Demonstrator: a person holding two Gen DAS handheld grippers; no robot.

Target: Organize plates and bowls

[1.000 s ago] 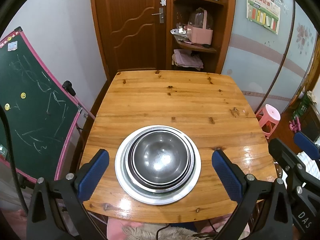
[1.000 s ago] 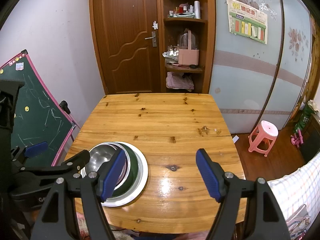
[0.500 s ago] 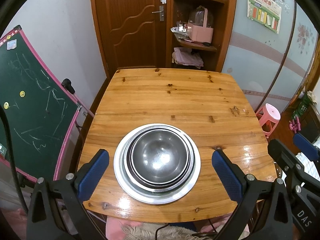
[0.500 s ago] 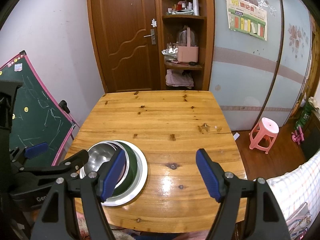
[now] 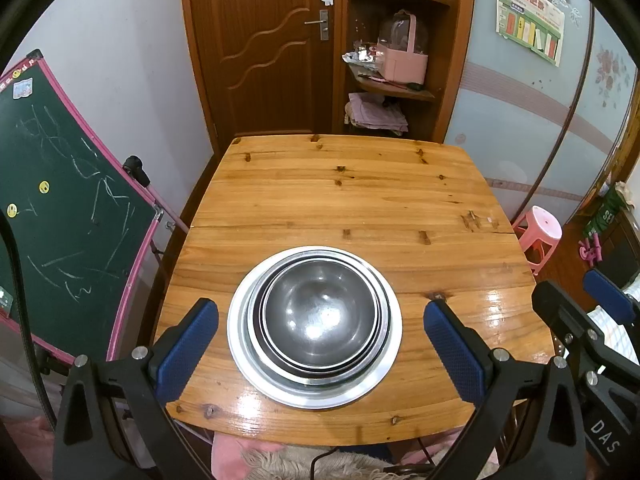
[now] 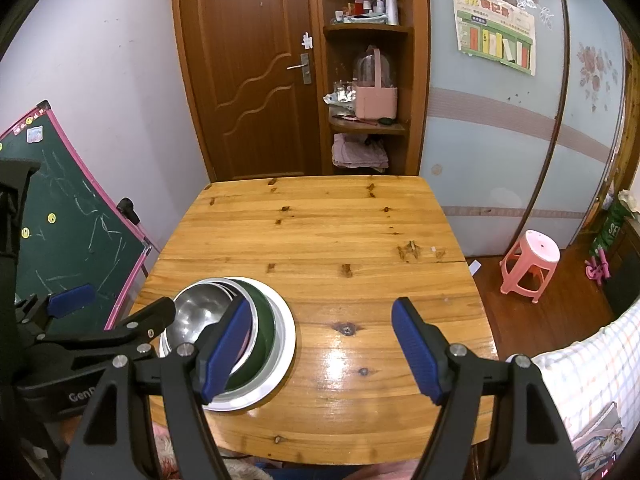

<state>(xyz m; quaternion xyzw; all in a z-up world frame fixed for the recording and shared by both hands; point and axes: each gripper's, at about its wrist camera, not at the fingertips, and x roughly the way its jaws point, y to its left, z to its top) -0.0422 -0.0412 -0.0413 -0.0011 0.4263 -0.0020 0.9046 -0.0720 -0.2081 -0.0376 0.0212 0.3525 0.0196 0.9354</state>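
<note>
Bowls [image 5: 320, 314] nested on our plate [image 5: 240, 344] could slide if either wide-apart, empty gripper, left [image 5: 320, 350] or right [image 6: 322, 346], clips the rim.

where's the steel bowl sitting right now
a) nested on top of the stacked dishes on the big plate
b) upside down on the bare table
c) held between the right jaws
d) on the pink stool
a: the steel bowl sits upright, nested on the stacked dishes on the big plate, with both grippers' jaws open around nothing.
</note>
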